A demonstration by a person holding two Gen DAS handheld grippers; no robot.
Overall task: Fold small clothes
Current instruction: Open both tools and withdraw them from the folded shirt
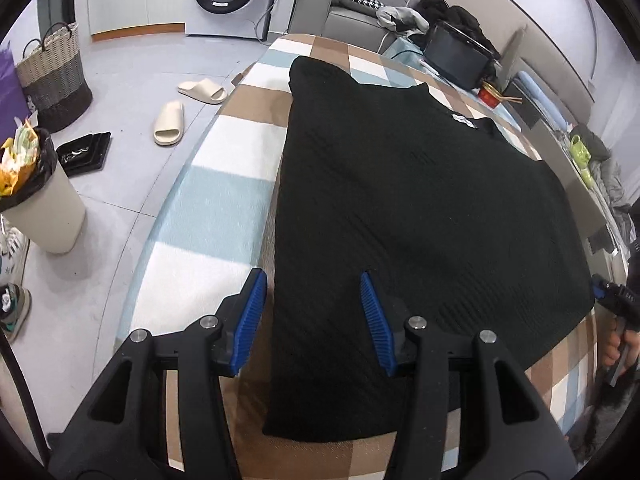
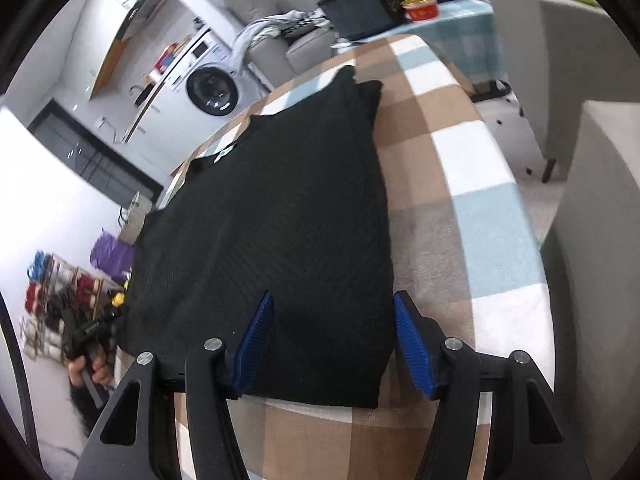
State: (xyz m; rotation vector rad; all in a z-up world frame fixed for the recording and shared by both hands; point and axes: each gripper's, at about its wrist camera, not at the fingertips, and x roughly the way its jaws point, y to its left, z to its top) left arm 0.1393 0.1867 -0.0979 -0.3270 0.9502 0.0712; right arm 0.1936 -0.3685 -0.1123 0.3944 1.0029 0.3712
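Observation:
A black knit garment [image 1: 400, 208] lies flat on a checked blanket [image 1: 224, 184], with a small white label [image 1: 464, 121] near its far end. My left gripper [image 1: 314, 280] is open and empty, its blue fingertips astride the garment's near left corner. In the right wrist view the same garment [image 2: 280, 220] lies on the blanket [image 2: 472, 208]. My right gripper [image 2: 334, 300] is open and empty, its fingertips astride the garment's near right corner. Each gripper shows at the edge of the other's view: the right one [image 1: 612, 300] and the left one [image 2: 90, 332].
A dark tablet [image 1: 456, 56] and a red tin [image 1: 490, 94] sit at the table's far end. A bin [image 1: 40, 200], a woven basket [image 1: 52, 76] and slippers [image 1: 172, 120] are on the floor to the left. A grey sofa [image 2: 600, 240] stands to the right.

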